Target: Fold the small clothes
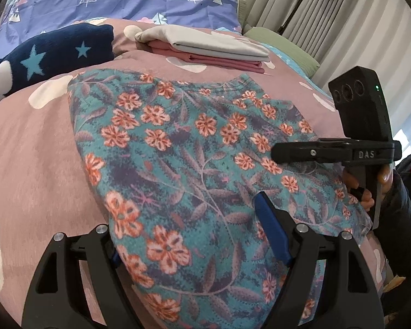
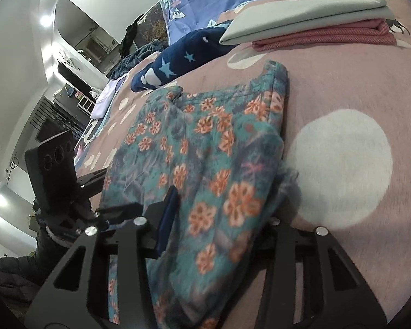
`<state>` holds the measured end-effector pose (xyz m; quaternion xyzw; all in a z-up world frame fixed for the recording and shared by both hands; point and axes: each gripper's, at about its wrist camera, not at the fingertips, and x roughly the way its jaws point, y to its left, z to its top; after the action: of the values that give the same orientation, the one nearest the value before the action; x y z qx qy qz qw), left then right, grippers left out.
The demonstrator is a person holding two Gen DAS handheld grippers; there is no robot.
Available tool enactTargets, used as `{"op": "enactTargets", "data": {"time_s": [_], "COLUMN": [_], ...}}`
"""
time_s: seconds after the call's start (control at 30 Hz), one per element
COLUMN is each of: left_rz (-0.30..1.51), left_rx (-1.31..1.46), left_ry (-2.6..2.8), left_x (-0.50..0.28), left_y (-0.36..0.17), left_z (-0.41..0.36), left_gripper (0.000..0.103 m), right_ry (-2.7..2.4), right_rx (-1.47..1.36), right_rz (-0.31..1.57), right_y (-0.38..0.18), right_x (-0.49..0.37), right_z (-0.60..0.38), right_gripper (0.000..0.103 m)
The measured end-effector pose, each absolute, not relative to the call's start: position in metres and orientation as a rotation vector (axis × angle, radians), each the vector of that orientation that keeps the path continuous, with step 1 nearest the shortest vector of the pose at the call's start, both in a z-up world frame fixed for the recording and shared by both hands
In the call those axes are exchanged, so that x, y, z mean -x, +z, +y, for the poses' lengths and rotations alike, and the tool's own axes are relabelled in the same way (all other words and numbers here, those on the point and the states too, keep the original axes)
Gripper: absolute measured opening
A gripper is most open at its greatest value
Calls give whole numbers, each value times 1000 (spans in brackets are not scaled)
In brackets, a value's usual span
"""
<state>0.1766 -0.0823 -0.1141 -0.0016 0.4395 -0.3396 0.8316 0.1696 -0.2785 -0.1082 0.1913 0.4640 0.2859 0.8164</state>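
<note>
Lying long-ways away from both tongs, the flowery top (image 1: 178, 148) sits between each pair — left tongs (image 1: 197, 244) wide apart, right tongs (image 2: 219, 235) half shut, grip unclear.

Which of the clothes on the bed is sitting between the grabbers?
The teal flowered fleece garment; the folded grey and pink pieces lie stacked behind it.

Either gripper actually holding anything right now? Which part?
Both straddle the floral garment at its near edge: left gripper toward one end, right gripper toward the other. Whether either pair of pads presses on the cloth cannot be told.
</note>
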Motion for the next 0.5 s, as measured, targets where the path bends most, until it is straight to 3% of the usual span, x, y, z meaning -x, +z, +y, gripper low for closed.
{"op": "enactTargets", "data": {"time_s": [0.17,0.23,0.3,0.4,0.5], "left_rz": [927,922,913,878,794], "left_rx": [-15,-24,-32,-43,-74], "left_ry": [-714,-700,-685,-659,-663], "left_x": [-179,-178,-176,-170,-156], "left_y": [-114,-112,-108,-94,-62], "left_z": [-85,-84,-84,-84,-87], "left_gripper": [72,63,43,22,20], "right_ry": [587,551,503,471,461], "right_rx": [-419,-379,-315,-272,-241], "right_rz": [983,977,956,882,775], "right_y": [-109,-104,-95,-71,-36], "right_x": [-169,-166,-160,-146,-126], "right_z": [-282,-278,-269,-262,-264], "right_gripper": [30,28,26,19,17]}}
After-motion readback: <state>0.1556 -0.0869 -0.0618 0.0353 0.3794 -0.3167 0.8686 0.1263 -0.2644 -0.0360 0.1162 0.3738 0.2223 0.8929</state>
